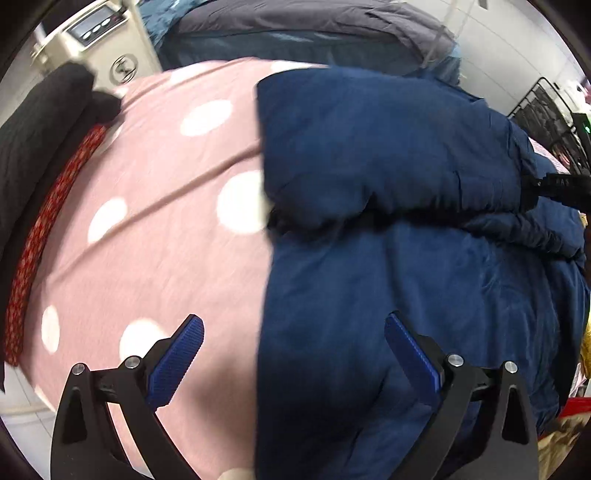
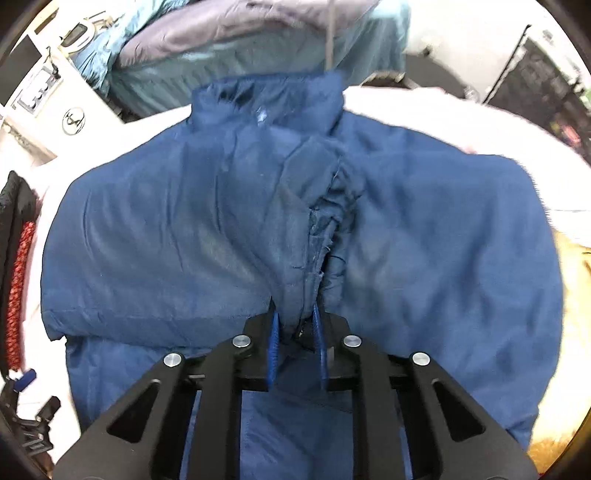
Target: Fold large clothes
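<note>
A large navy blue padded jacket (image 2: 207, 229) lies spread on a pink sheet with white dots (image 1: 155, 206); its collar points away from me. In the right wrist view my right gripper (image 2: 297, 314) is shut on a ridge of the jacket's front fabric near the zip, blue pads pinching the cloth from both sides. In the left wrist view the jacket (image 1: 388, 158) fills the right half, one sleeve folded across the body. My left gripper (image 1: 293, 325) stands open over the jacket's left edge, its left pad above the sheet, its right pad above the blue cloth, nothing between them.
A black garment (image 1: 40, 122) and a red patterned strip (image 1: 48, 225) lie along the sheet's left edge. A grey and teal duvet (image 1: 303, 22) is piled behind. A cream appliance (image 1: 107, 40) stands at the back left, a dark rack (image 1: 546, 110) at the right.
</note>
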### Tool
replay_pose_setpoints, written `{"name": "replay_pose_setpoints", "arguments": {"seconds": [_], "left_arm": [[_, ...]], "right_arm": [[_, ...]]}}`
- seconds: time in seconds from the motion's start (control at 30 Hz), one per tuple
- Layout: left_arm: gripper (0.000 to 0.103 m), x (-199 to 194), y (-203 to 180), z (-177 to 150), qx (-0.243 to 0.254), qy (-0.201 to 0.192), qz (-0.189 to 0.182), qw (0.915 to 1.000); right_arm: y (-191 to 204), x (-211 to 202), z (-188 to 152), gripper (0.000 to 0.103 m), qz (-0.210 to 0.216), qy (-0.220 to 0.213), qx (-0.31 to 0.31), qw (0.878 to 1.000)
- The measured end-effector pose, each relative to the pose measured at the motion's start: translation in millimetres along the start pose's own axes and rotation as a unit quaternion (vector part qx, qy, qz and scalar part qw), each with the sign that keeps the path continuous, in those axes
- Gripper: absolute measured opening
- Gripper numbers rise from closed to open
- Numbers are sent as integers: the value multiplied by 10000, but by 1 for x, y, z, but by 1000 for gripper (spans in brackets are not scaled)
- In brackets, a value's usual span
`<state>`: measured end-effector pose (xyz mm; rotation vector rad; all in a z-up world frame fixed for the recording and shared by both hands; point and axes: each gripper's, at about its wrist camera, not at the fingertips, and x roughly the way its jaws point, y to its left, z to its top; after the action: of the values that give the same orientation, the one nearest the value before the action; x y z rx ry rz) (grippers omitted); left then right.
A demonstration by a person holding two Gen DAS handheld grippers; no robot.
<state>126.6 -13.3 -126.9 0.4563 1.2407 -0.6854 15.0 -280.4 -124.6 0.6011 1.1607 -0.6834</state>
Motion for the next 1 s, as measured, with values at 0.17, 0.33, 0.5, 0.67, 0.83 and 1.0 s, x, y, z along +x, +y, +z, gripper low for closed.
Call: {"name": "replay_pose_setpoints", "arguments": {"seconds": [0.17,0.33,0.5,0.67,0.83,1.0], "left_arm": [[97,-6,-40,36,461,-332,-208,9982],[97,-2,-71,65,906,-455,-221,9946],[97,6,-90,89,1146,-501,-48,9921],[97,10,-103,113,999,-618,-82,9930],[97,46,-125,131,1298,-220,88,9913],[97,99,-112,136,1050,594,-46,9927]], "right_arm": [[-43,-17,-11,16,-567,-83,537,9969],[-72,-13,-19,62,-401,355,753,9957],[-79,-37,-22,69,-643,-13,949,9934],[-48,-56,-19,69,-669,-428,258,9965],[4,-20,-12,70,-832,-220,-877,9924],[-4,34,-7,74,-1100,344,-793,9902]]}}
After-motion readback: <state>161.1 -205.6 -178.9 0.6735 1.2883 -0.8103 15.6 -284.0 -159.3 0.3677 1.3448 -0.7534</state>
